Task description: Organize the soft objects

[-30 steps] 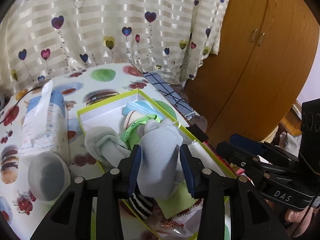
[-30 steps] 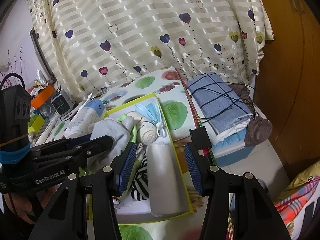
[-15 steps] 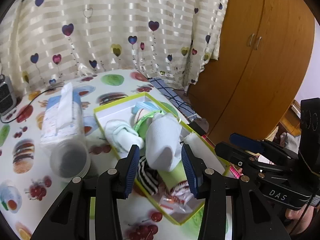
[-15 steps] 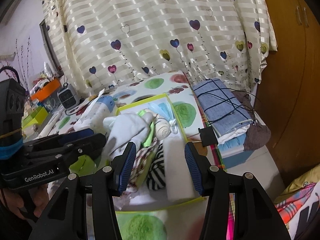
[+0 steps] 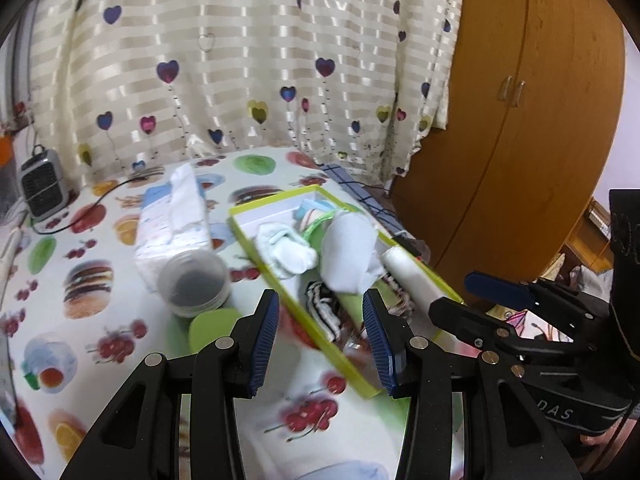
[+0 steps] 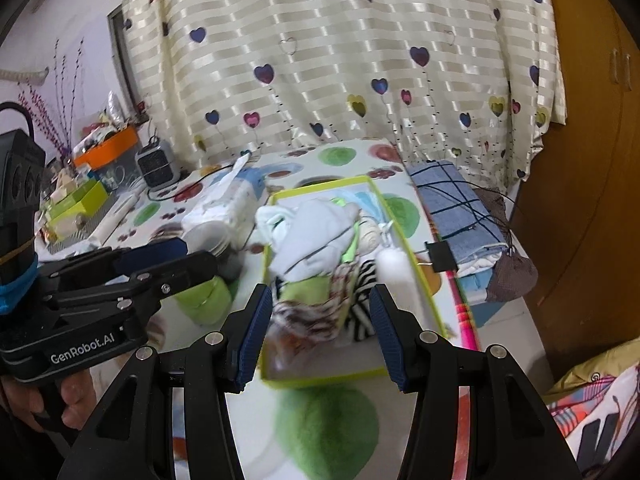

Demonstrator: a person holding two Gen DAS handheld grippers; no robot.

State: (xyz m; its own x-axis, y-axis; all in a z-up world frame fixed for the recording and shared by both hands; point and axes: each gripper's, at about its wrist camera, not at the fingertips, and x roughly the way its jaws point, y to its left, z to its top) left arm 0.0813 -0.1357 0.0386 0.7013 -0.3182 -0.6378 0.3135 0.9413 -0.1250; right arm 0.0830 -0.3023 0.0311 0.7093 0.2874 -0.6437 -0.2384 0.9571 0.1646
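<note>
Fruit-print tabletop [image 5: 100, 248] under heart curtain. Box [image 5: 304, 324] of socks [image 5: 348, 256] lies just ahead of left hand-held gripper [image 5: 322, 336] and right hand-held gripper [image 6: 316, 332]; both spread apart, holding nothing.

Near corner of green-rimmed box [image 6: 400, 240] motion-blurred; patterned cloth [image 6: 304, 312] in it smeared; striped sock [image 5: 324, 304] partly buried under pale socks [image 5: 348, 256].

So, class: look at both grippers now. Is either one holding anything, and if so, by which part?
Nothing is held. The left gripper and right gripper both stand open, short of the green box of soft items.
</note>
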